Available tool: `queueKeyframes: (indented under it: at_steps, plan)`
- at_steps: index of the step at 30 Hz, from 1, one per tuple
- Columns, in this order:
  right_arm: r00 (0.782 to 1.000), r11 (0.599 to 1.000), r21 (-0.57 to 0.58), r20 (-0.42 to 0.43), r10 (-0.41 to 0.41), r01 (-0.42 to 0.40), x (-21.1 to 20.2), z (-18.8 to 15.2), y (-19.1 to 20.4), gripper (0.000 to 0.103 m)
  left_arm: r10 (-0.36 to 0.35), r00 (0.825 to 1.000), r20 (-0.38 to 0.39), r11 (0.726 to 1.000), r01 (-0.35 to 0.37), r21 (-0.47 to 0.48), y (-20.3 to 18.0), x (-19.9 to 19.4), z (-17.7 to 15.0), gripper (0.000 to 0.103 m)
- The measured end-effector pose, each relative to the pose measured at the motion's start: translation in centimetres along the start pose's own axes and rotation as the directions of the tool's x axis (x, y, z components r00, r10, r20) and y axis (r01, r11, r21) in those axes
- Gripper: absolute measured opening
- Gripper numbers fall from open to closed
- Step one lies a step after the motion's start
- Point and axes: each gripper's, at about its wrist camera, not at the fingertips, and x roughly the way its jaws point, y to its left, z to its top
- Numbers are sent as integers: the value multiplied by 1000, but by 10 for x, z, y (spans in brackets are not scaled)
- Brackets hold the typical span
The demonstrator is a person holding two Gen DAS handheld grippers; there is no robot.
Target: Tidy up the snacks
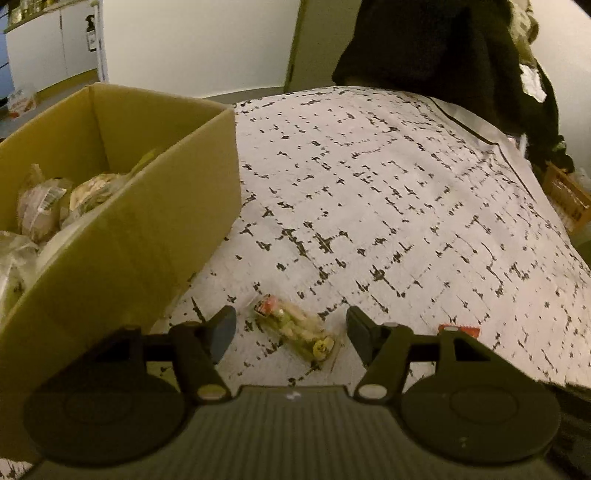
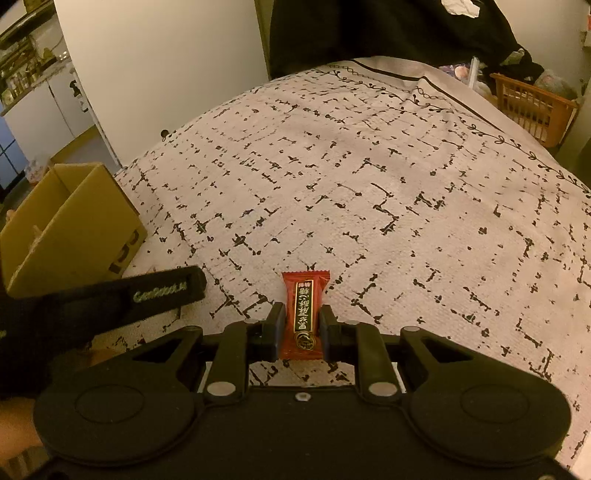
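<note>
Tongs on the right [image 2: 302,326] are closed tight on a red snack packet [image 2: 304,314], gripping it by its long sides so that its crimped far end sticks out ahead of the fingertips over the patterned cloth [image 2: 369,184]. The left tongs [image 1: 291,325] stand wide apart with nothing held; between their fingers, lying on the cloth, is a clear packet of pale snacks [image 1: 295,330] with a red end and a yellow end, set at a slant and touching neither finger. Just past the right-hand finger in the left view, a red corner of the other packet shows. To the left, touching the cloth-covered surface, stands an open cardboard box [image 1: 147,206] holding several pale wrapped snacks [image 1: 44,199] piled at its bottom. In the right view a black strap with lettering [image 2: 147,291] crosses in front of that box. Farther off, beyond the cloth's bordered edge, a brown slatted basket [image 2: 532,107] sits near dark clothing [image 2: 388,29].
</note>
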Motion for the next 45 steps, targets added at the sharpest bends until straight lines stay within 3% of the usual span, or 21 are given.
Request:
queueKeyframes:
  at_steps: [3, 6, 8, 11, 22, 31, 45]
  plan:
    - [1000, 1000, -6, 0, -2, 2, 0, 0, 1, 20, 8, 1000, -9, 1000, -8, -11, -1, 0, 1, 63]
    - [1000, 1000, -2, 0, -5, 5, 0, 0, 0, 20, -12, 1000, -15, 1000, 12, 5, 0, -3, -4, 56]
    - [1000, 1000, 1, 2, -9, 9, 0, 0, 0, 20, -9, 1000, -4, 1000, 9, 15, 3, -5, -7, 41]
    - [1000, 1000, -8, 9, -6, 7, 0, 0, 1, 20, -27, 1000, 2, 1000, 27, -6, 13, -7, -6, 33]
    - [998, 1000, 1, 62, 26, -26, -13, 4, 7, 19, -122, 991, 55, 992, 120, 33, 19, -45, -3, 31]
    - [988, 997, 8, 131, 79, -81, -32, 12, 18, 19, -185, 972, 143, 981, 175, 79, 21, -91, 11, 31]
    - [972, 988, 4, 179, 151, -154, -43, 21, 52, 19, -159, 966, 204, 987, 155, 37, 69, -118, 35, 31]
